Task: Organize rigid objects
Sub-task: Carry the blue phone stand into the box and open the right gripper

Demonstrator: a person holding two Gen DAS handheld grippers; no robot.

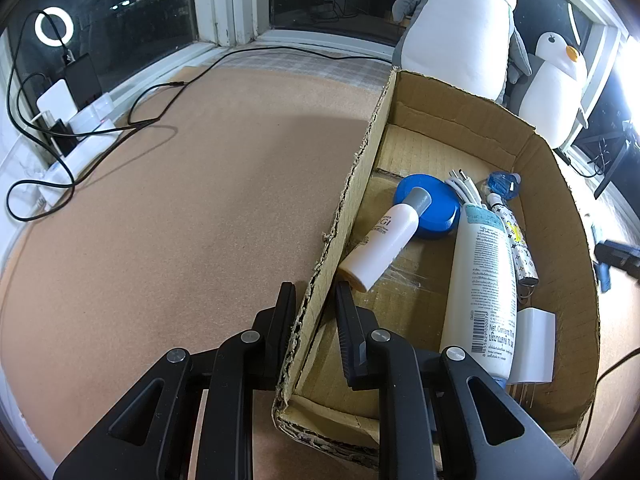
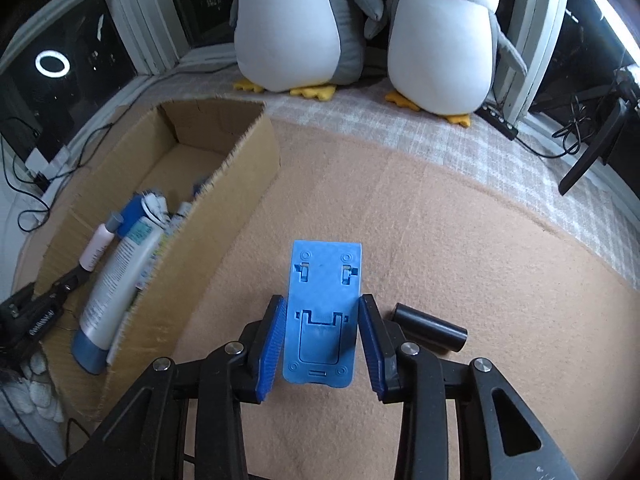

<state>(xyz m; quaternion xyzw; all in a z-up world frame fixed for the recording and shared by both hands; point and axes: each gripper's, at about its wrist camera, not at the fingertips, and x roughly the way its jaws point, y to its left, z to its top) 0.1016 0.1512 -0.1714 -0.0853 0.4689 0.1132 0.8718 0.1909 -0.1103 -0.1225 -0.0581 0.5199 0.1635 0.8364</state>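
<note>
A cardboard box (image 1: 576,216) holds a small white bottle (image 1: 380,246), a blue round lid (image 1: 436,208), a tall white lotion bottle (image 1: 482,292), a white charger (image 1: 534,346), a patterned tube (image 1: 520,252) and a white cable (image 1: 466,188). My left gripper (image 1: 314,300) is shut on the box's left wall (image 1: 352,216). My right gripper (image 2: 322,312) straddles a flat blue phone stand (image 2: 322,312) lying on the mat, jaws at its sides with slim gaps. A black cylinder (image 2: 430,326) lies just right of it. The box also shows in the right wrist view (image 2: 224,200).
Two plush penguins (image 2: 296,24) stand at the back by the window. Black cables (image 1: 132,120) and white chargers (image 1: 76,120) lie at the mat's left edge. A black stand (image 2: 596,148) is at the far right. The tan mat (image 1: 180,220) covers the surface.
</note>
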